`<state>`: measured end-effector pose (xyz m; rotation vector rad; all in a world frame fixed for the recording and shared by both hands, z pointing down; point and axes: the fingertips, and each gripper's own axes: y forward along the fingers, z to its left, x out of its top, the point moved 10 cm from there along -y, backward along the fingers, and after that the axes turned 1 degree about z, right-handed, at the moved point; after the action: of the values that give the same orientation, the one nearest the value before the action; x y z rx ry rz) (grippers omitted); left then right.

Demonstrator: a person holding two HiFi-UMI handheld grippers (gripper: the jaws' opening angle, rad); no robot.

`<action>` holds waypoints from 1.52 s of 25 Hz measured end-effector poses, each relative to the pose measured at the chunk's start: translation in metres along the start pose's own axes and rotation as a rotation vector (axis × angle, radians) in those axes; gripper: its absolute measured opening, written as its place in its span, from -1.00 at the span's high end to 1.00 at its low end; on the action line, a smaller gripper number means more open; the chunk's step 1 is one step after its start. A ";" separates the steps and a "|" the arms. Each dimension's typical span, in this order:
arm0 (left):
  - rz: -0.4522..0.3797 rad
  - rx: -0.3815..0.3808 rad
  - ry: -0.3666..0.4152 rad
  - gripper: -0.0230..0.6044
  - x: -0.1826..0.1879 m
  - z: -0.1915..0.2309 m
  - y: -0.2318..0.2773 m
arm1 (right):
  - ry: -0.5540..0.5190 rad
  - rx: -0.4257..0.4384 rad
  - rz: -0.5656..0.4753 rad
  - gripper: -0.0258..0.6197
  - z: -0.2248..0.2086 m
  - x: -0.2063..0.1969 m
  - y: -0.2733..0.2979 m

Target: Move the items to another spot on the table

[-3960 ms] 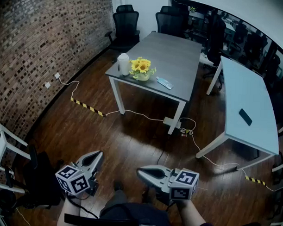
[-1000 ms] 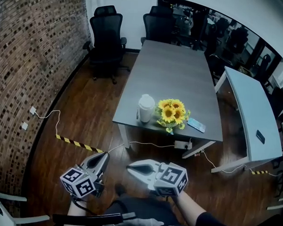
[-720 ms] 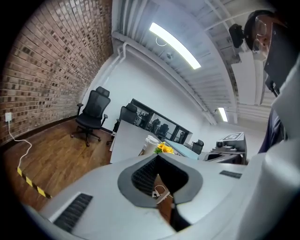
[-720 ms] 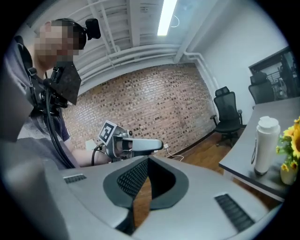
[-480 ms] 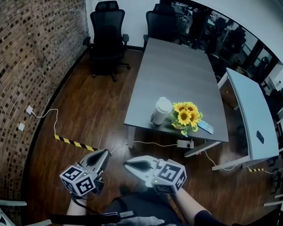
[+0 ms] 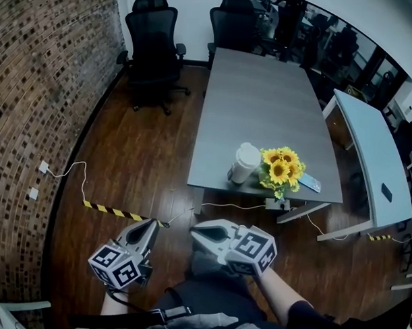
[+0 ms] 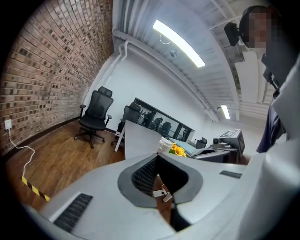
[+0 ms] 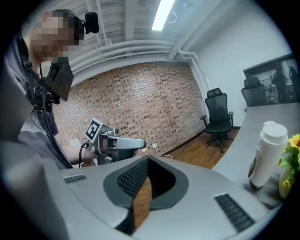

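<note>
So: both tongs were shut and empty, well short of the table.
Left gripper [image 6: 148, 226] hung over the wood floor [image 6: 132, 158], jaws together, nothing between them, touching nothing. Right gripper [image 6: 195, 230] sat just beside it, jaws likewise closed on nothing, its tips near the left one's but apart. The items stood at the near end of the grey table [image 6: 262, 95], well apart from both grippers: white lidded cup [image 6: 245, 162], sunflower bunch [image 6: 281, 166] just beside it, then a small flat device [image 6: 310, 183] by the right edge. Couldn't tell if cup and flowers touched.
</note>
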<state>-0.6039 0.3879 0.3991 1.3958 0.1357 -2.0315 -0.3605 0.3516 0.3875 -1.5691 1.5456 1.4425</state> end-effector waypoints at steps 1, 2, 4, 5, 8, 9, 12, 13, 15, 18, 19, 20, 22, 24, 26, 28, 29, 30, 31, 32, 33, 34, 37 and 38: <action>0.014 -0.003 0.005 0.89 0.002 0.004 0.005 | 0.008 -0.015 -0.007 0.90 -0.007 0.001 0.002; 0.029 -0.006 0.008 0.89 0.005 0.008 0.011 | 0.018 -0.031 -0.015 0.90 -0.015 0.002 0.003; 0.057 -0.020 0.011 0.89 0.011 0.015 0.025 | 0.039 -0.063 -0.031 0.90 -0.030 0.005 0.005; 0.069 -0.030 0.016 0.89 0.015 0.017 0.033 | 0.049 -0.075 -0.037 0.90 -0.037 0.006 0.005; 0.098 -0.054 0.060 0.89 0.029 0.023 0.054 | 0.069 -0.112 -0.039 0.90 -0.058 0.006 0.004; 0.107 -0.058 0.074 0.89 0.034 0.026 0.062 | 0.066 -0.122 -0.033 0.90 -0.064 0.005 0.003; 0.130 -0.058 0.078 0.89 0.047 0.035 0.083 | 0.072 -0.136 0.006 0.89 -0.086 -0.001 -0.002; 0.136 -0.056 0.072 0.89 0.049 0.037 0.088 | 0.088 -0.143 0.020 0.89 -0.094 -0.005 -0.005; 0.153 -0.053 0.062 0.89 0.054 0.042 0.099 | 0.119 -0.156 0.038 0.89 -0.109 -0.011 -0.010; 0.164 -0.049 0.050 0.89 0.062 0.056 0.115 | 0.124 -0.150 0.049 0.89 -0.130 -0.007 -0.006; 0.163 -0.050 0.042 0.89 0.064 0.062 0.121 | 0.112 -0.144 0.050 0.89 -0.136 -0.001 0.000; 0.165 -0.054 0.033 0.89 0.067 0.067 0.127 | 0.095 -0.138 0.049 0.89 -0.141 0.005 0.007; 0.177 -0.082 0.025 0.89 0.072 0.075 0.139 | 0.059 -0.129 0.038 0.89 -0.143 0.018 0.019; 0.192 -0.128 0.031 0.89 0.081 0.081 0.152 | 0.034 -0.139 0.018 0.89 -0.140 0.031 0.027; 0.201 -0.161 0.048 0.89 0.099 0.089 0.161 | 0.010 -0.157 0.009 0.89 -0.137 0.051 0.038; 0.221 -0.209 0.083 0.89 0.119 0.097 0.166 | -0.006 -0.197 0.013 0.89 -0.134 0.070 0.050; 0.234 -0.243 0.100 0.89 0.125 0.101 0.169 | -0.005 -0.228 0.018 0.89 -0.132 0.075 0.054; 0.248 -0.281 0.111 0.89 0.129 0.107 0.174 | 0.002 -0.263 0.023 0.89 -0.132 0.077 0.058; 0.259 -0.316 0.115 0.89 0.131 0.114 0.180 | 0.010 -0.298 0.025 0.89 -0.132 0.078 0.063; 0.268 -0.349 0.115 0.89 0.134 0.122 0.185 | 0.020 -0.329 0.022 0.89 -0.131 0.078 0.068; 0.275 -0.378 0.113 0.89 0.137 0.132 0.190 | 0.029 -0.356 0.015 0.89 -0.128 0.078 0.075; 0.280 -0.404 0.109 0.89 0.141 0.141 0.196 | 0.037 -0.380 0.008 0.89 -0.125 0.078 0.083; 0.286 -0.475 0.107 0.89 0.154 0.158 0.210 | 0.048 -0.454 0.004 0.89 -0.113 0.082 0.099; 0.292 -0.501 0.112 0.89 0.156 0.160 0.214 | 0.054 -0.489 -0.001 0.89 -0.111 0.081 0.101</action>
<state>-0.6420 0.0812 0.3909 1.1321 0.4312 -1.5422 -0.4346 0.1982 0.3802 -1.8875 1.2763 1.8920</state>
